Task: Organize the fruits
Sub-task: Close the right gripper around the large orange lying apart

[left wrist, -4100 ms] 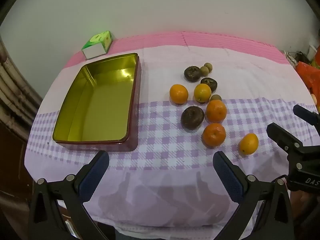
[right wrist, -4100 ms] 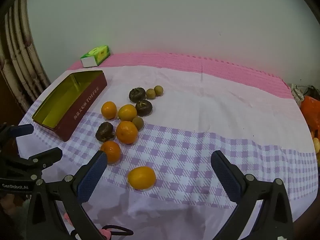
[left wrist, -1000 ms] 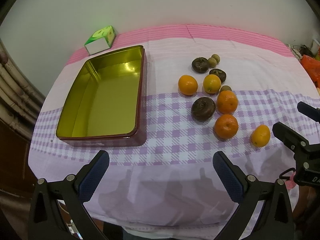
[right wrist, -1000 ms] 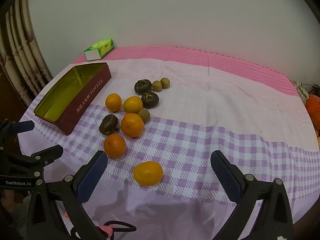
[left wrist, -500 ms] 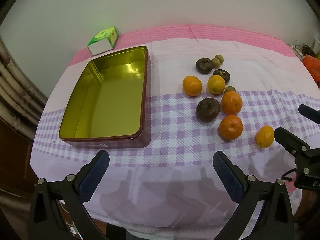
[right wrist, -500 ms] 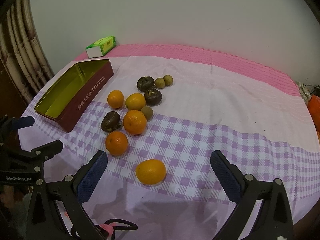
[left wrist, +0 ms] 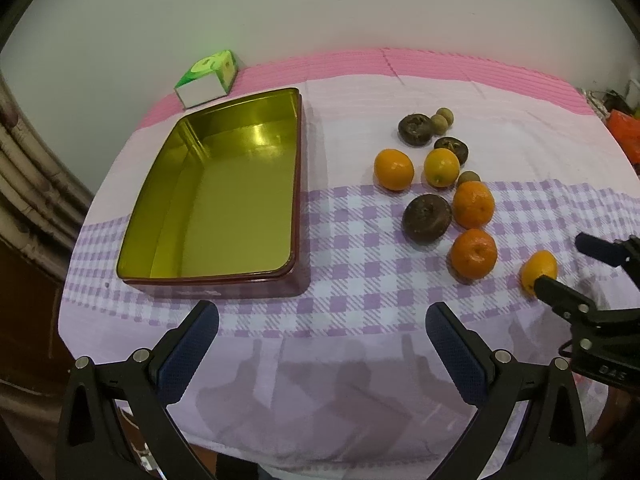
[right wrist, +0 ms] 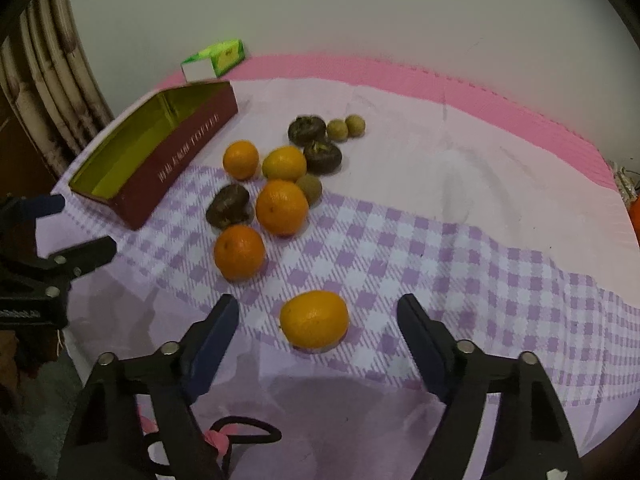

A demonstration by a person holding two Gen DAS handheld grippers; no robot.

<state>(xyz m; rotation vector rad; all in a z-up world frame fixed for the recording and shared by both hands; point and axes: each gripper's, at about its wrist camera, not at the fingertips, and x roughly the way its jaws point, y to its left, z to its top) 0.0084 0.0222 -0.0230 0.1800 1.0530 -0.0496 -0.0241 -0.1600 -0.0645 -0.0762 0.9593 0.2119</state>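
The right gripper (right wrist: 318,322) has been closing around the lone round orange fruit (right wrist: 314,319) on the purple-checked tablecloth (right wrist: 440,264); its pads are not yet touching. The left gripper (left wrist: 322,336) hangs spread and empty before the gold-lined rectangular tin (left wrist: 224,196); other fruit cluster well apart from it.

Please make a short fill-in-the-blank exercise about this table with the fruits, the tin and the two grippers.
1. The gold inside of the tin holds ____ fruit.
2. The lone orange lies between the jaws of the ____ gripper, which have just been closing without touching it.
3. The green box stands behind the tin, next to the ____.
4. The left gripper hovers with its jaws ____.

Missing words: no; right; wall; open
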